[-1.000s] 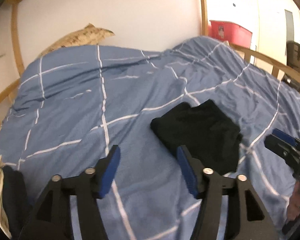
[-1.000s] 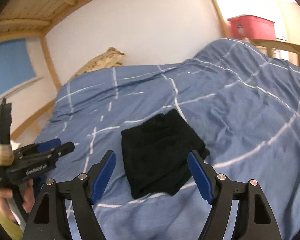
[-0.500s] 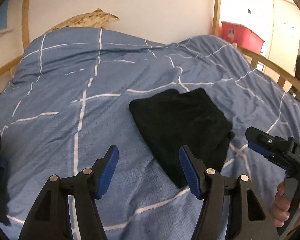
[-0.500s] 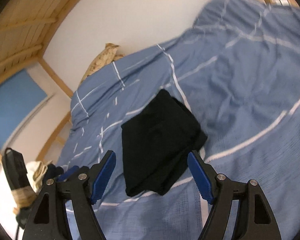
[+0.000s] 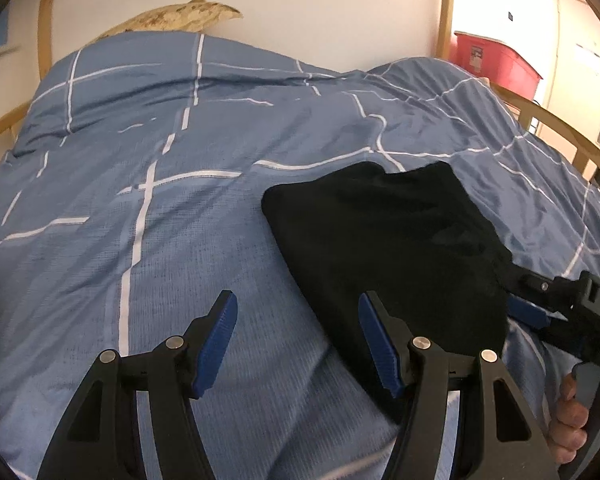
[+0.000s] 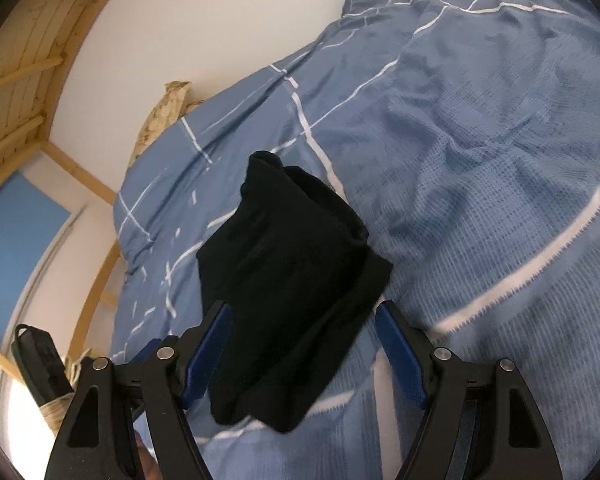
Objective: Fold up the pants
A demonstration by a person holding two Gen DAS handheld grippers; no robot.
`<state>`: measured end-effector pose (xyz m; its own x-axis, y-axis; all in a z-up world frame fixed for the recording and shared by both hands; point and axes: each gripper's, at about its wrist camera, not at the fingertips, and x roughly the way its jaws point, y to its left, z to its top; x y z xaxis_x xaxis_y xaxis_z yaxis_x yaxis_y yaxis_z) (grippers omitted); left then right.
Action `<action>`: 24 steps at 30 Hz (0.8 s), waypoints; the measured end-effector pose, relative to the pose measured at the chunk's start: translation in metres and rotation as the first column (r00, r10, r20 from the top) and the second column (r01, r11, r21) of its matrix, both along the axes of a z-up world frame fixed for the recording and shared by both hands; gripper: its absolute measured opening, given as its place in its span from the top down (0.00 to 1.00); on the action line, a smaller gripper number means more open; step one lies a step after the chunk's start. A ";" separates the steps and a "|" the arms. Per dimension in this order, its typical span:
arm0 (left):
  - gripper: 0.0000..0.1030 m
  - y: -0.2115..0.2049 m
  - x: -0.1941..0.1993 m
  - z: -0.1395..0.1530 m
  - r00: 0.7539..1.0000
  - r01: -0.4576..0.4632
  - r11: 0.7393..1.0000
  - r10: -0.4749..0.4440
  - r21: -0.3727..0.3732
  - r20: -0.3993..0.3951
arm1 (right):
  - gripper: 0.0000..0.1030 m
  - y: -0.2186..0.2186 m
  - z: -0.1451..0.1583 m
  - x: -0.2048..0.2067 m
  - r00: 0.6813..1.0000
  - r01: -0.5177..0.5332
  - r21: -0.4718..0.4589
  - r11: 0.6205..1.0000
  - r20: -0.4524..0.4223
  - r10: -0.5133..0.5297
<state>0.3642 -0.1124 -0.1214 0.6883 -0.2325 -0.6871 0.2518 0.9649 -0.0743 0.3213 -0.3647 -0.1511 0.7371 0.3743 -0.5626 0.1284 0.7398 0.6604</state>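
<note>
Black pants (image 5: 388, 248) lie folded into a compact rectangle on the blue checked duvet (image 5: 160, 200). My left gripper (image 5: 298, 340) is open and empty, low over the duvet, its right finger over the pants' near left edge. My right gripper (image 6: 302, 350) is open and empty, straddling the near end of the folded pants (image 6: 284, 280). The right gripper also shows at the right edge of the left wrist view (image 5: 540, 308), beside the pants' right edge.
A beige pillow (image 5: 172, 16) lies at the head of the bed against the white wall. Wooden bed rails (image 5: 560, 136) curve around the mattress. A red storage box (image 5: 496, 62) stands beyond the far right corner. Wooden slats (image 6: 24, 40) run overhead.
Both grippers have dropped closer to the folded pants. The right gripper has tilted and come down over the pants' near end. Both stay open. The pants have not moved.
</note>
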 end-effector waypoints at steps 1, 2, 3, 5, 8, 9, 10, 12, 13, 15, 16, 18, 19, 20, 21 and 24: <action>0.40 0.001 0.002 0.000 1.000 -0.001 1.000 0.001 -0.003 0.000 | 0.27 0.000 0.000 0.003 1.000 0.009 -0.008 1.000 -0.009 -0.009; 0.40 0.002 0.003 0.000 1.000 -0.004 1.000 0.004 -0.002 0.000 | 0.27 0.000 -0.001 0.004 1.000 0.019 -0.006 1.000 -0.016 -0.019; 0.40 0.003 0.004 0.000 1.000 -0.005 1.000 0.005 0.002 0.002 | 0.27 0.000 -0.001 0.003 0.999 0.025 -0.007 1.000 -0.019 -0.025; 0.40 0.004 0.006 -0.001 1.000 -0.003 1.000 0.003 0.010 0.003 | 0.27 0.001 -0.001 0.003 0.999 0.032 -0.012 0.999 -0.025 -0.032; 0.40 0.005 0.009 -0.002 1.000 0.000 1.000 0.000 0.002 0.001 | 0.27 0.001 -0.003 0.002 0.998 0.049 -0.017 0.999 -0.033 -0.049; 0.40 0.007 0.010 -0.003 1.000 -0.003 1.000 0.003 -0.006 -0.002 | 0.26 0.002 -0.004 0.004 0.998 0.048 -0.019 0.999 -0.038 -0.048; 0.40 0.008 0.012 -0.003 1.000 -0.004 1.000 0.004 -0.014 -0.004 | 0.25 0.003 -0.005 0.006 0.998 0.046 -0.022 0.999 -0.040 -0.046; 0.40 0.010 0.016 -0.003 1.000 -0.001 1.000 0.001 -0.025 -0.007 | 0.23 0.003 -0.004 0.011 0.998 0.043 -0.014 0.999 -0.036 -0.043; 0.40 0.010 0.018 -0.003 1.000 0.005 1.000 -0.005 -0.024 -0.004 | 0.23 0.004 -0.004 0.013 0.999 0.040 -0.010 0.999 -0.033 -0.040; 0.40 0.009 0.020 -0.002 1.000 0.027 0.999 -0.027 -0.017 0.011 | 0.23 0.004 -0.004 0.015 0.999 0.044 -0.004 0.999 -0.019 -0.044; 0.40 0.007 0.022 -0.002 0.999 0.037 0.999 -0.036 -0.015 0.015 | 0.23 0.004 -0.004 0.016 0.999 0.044 -0.002 0.999 -0.011 -0.044; 0.40 0.005 0.028 -0.003 0.998 0.057 0.998 -0.057 -0.014 0.015 | 0.23 0.003 -0.004 0.017 0.999 0.052 0.000 0.999 0.011 -0.052; 0.40 0.005 0.032 -0.005 0.998 0.062 0.998 -0.062 -0.020 0.007 | 0.23 0.003 -0.005 0.018 0.998 0.054 -0.003 0.999 0.017 -0.053; 0.40 0.005 0.036 -0.007 0.998 0.067 0.997 -0.067 -0.029 -0.003 | 0.23 0.003 -0.005 0.018 0.998 0.056 -0.006 0.998 0.021 -0.056; 0.40 0.005 0.043 -0.010 0.997 0.070 0.997 -0.070 -0.044 -0.019 | 0.23 0.004 -0.005 0.019 0.998 0.058 -0.013 0.998 0.024 -0.057; 0.40 0.008 0.061 -0.016 0.995 0.068 0.990 -0.076 -0.121 -0.064 | 0.23 0.008 -0.004 0.022 0.998 0.060 -0.046 0.997 0.034 -0.058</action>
